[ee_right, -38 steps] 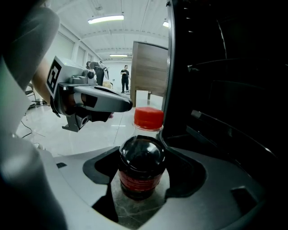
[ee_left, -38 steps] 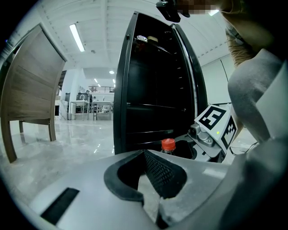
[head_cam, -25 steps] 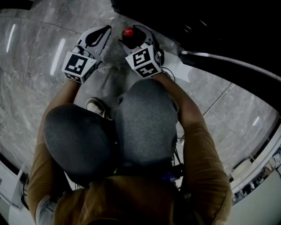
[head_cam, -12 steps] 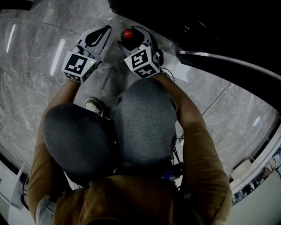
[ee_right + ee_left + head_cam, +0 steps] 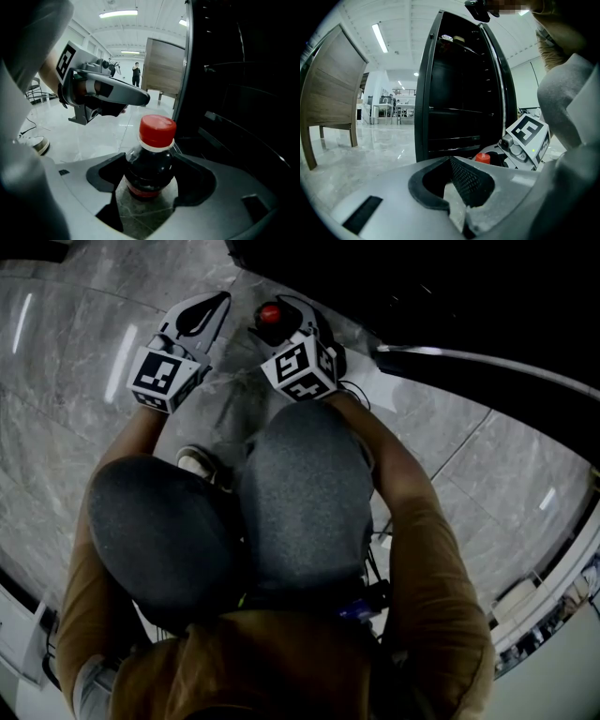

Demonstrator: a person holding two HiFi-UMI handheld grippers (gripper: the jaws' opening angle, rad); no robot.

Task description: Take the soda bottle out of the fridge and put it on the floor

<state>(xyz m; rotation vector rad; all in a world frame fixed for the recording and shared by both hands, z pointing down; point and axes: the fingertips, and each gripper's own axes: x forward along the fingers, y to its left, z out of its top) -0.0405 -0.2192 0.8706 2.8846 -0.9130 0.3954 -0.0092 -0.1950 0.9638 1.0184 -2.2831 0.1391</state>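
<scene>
Soda bottle (image 5: 271,312): head view shows only its red cap, just outside the dark fridge (image 5: 422,296), between the jaws of the right gripper (image 5: 292,319). Left gripper (image 5: 208,315) sits just beside it, on the cap's left, apart from it. Person crouched, knees below both grippers. Grey marble floor (image 5: 75,409).

Left gripper view: jaws pressed together at the tips, nothing between them. Red cap low right, next to the right gripper. Fridge interior dark, shelves faintly visible. Wooden panel on legs (image 5: 333,89) at left; long bright hall with ceiling strip lights (image 5: 380,37).

Right gripper view: bottle dead centre, long axis vertical, jaws pinching its shoulder from both sides, no gap seen. Veined floor shows right under the base; it looks seated, though contact is not certain.

Judgement: placing nearly done. Release calls for spreading the right jaws and backing straight off toward the person, clear of the cap. Polished floor, tall narrow bottle: tipping is the risk.
</scene>
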